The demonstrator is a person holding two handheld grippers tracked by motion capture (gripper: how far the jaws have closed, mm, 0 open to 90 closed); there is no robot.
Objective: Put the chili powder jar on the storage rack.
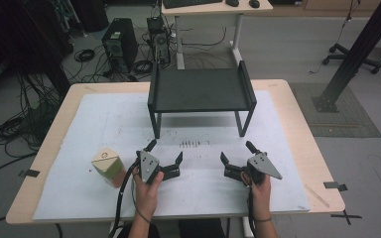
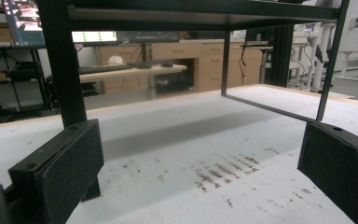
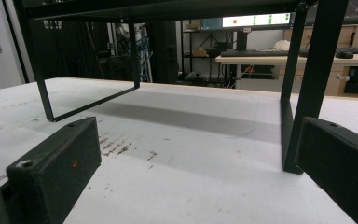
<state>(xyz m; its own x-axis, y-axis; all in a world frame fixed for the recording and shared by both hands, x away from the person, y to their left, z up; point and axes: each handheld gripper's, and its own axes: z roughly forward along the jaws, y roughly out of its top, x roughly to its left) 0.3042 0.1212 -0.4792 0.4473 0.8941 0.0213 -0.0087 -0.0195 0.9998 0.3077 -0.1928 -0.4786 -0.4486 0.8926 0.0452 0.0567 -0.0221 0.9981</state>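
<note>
Grippers come first: the left gripper (image 1: 164, 152) sits low over the white mat (image 1: 79, 193) near the front edge of the worktop (image 1: 297, 129), left of the middle, its 2 jaws spread wide with nothing between them. The person's left hand (image 1: 146, 186) holds it from behind, and a cable trails back off the front edge. In the left gripper view the 2 black pads (image 2: 70, 163) frame bare mat marked with a patch of brown scuffs (image 2: 223, 170).

The right gripper (image 1: 235, 152) rests just as low to the right of the middle, near the same front edge, held by the right hand (image 1: 260, 191); its jaws also stand apart and hold nothing. The 2 grippers are well apart from each other.

Just beside the left gripper, toward the left edge of the worktop, stands a small tan box (image 1: 107, 166) on the mat, touched by neither gripper.

Farther out, at the back edge, a black metal shelf (image 1: 201, 89) stands on 4 legs. Both grippers point toward it, and both gripper views look in under its top (image 3: 168, 7).
</note>
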